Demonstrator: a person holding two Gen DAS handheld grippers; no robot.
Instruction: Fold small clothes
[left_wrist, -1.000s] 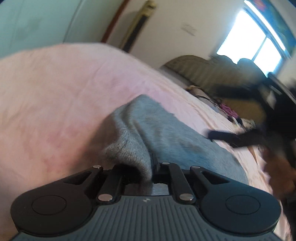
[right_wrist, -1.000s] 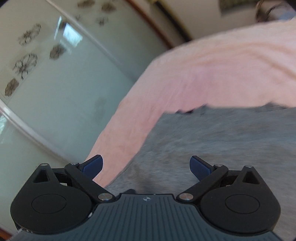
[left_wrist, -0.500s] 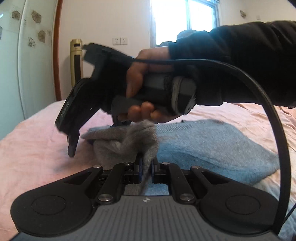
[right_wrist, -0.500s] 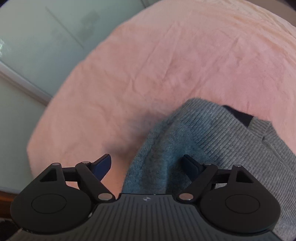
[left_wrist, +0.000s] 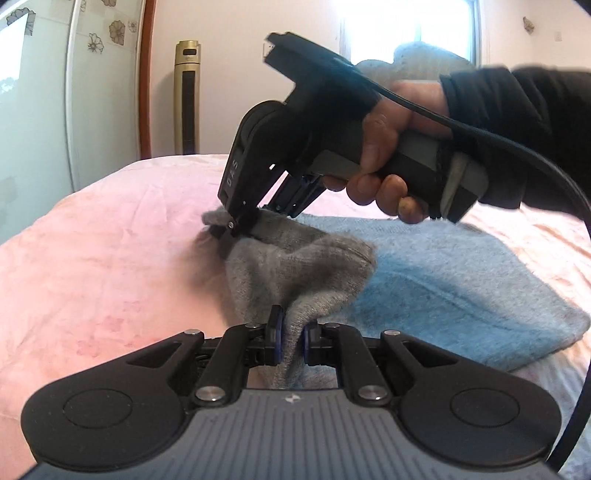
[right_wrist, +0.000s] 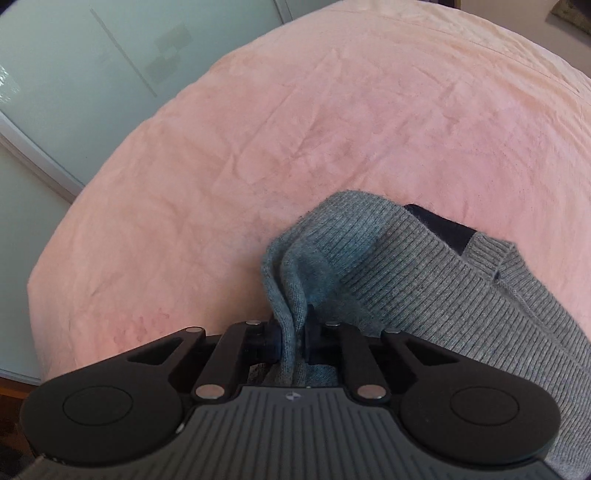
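Lower centre of each frame: left gripper (left_wrist: 290, 341) and right gripper (right_wrist: 294, 338) both clamped on the grey sweater (left_wrist: 295, 266) over the pink bedspread (right_wrist: 258, 140)

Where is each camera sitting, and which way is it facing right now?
Left wrist: on the left gripper, facing across the pink bed toward the wall; right gripper and hand show.
Right wrist: on the right gripper, facing down at the bed edge; no hand shows.
Shared: the grey sweater, pinched by both.
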